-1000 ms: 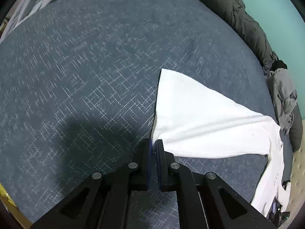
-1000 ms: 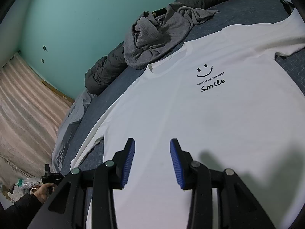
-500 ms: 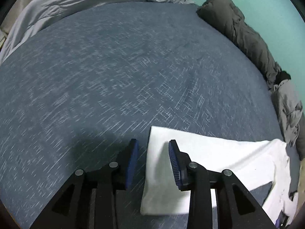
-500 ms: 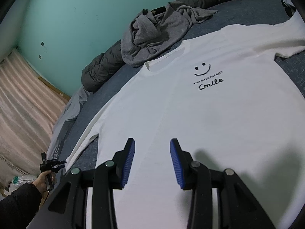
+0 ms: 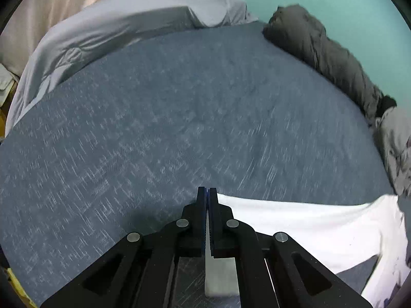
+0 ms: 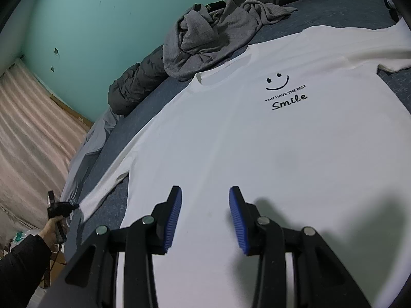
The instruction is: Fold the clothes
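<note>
white cotton, a long-sleeved t-shirt, is spread front-up on the blue bed, its smile print and neckline lying well ahead of the right claw. that claw is held released, its blue pads set wide apart just above the lower body of the shirt, with nothing between them; it is judged to be kept there so that the hem region stays within reach while the other side is handled.

the left claw is clenched on the cuff end of the left sleeve: a strip of white cloth is seen passing between the pressed pads and out behind them, and the rest of the sleeve runs off to that claw's right toward the shirt body. in the right wrist view the same claw is seen small, far to the left of the right claw, at the sleeve's tip, gripped by a hand in a dark sleeve. the sleeve is drawn out fairly straight, probably so that it can be carried over the body in one piece, though whether it is lifted clear of the bed cannot be told from this blurred view.

a crumpled grey garment and a dark bundle lie far ahead of both claws by the teal wall, apart from the shirt's working area.
</note>
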`<action>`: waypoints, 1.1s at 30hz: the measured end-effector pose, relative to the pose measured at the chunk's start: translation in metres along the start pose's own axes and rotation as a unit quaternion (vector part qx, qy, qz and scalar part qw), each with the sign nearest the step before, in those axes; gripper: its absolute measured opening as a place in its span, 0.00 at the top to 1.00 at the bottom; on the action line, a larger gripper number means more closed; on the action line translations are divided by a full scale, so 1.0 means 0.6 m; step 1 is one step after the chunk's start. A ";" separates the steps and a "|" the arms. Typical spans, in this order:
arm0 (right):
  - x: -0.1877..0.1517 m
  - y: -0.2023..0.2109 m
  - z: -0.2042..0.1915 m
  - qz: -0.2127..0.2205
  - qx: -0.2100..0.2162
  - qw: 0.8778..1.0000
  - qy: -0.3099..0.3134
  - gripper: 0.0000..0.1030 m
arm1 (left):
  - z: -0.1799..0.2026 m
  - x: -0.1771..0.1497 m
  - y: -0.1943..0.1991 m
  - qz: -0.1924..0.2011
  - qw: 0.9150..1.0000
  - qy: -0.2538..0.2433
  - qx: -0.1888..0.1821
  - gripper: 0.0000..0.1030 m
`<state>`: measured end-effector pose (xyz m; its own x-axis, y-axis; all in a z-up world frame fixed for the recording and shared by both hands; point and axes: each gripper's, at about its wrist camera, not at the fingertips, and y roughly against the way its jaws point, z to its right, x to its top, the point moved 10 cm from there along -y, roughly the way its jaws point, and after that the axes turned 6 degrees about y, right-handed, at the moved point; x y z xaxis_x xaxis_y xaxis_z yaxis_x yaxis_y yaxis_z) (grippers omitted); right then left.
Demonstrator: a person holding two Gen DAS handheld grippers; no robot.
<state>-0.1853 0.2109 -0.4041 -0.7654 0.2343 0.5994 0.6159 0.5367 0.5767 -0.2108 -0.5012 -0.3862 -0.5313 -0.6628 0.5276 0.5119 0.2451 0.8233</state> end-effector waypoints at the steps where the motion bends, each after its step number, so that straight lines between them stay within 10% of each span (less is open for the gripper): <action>1: 0.000 0.000 0.000 0.000 0.000 1.000 0.000 0.63 | -0.003 -0.002 0.007 0.003 1.000 0.002 -0.001 0.99; 16: -0.002 -0.012 -0.005 -0.009 -0.002 1.000 0.010 0.63 | -0.029 0.014 -0.046 -0.025 0.998 0.056 -0.005 0.97; 21: -0.001 -0.011 -0.010 -0.006 0.003 1.000 0.010 0.63 | -0.025 -0.033 -0.027 -0.046 0.998 0.044 -0.025 0.64; 31: 0.000 0.001 -0.020 0.001 0.008 1.000 0.009 0.63 | -0.016 -0.128 0.014 -0.086 0.994 0.020 -0.066 0.65; 33: 0.001 0.001 -0.018 0.001 0.008 1.000 0.007 0.63 | -0.011 -0.139 0.023 -0.094 0.993 0.019 -0.065 0.88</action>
<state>-0.1833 0.2025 -0.3975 -0.7609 0.2239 0.6090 0.6149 0.5487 0.5664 -0.1548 -0.4472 -0.4200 -0.6009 -0.7149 0.3574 0.4903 0.0234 0.8712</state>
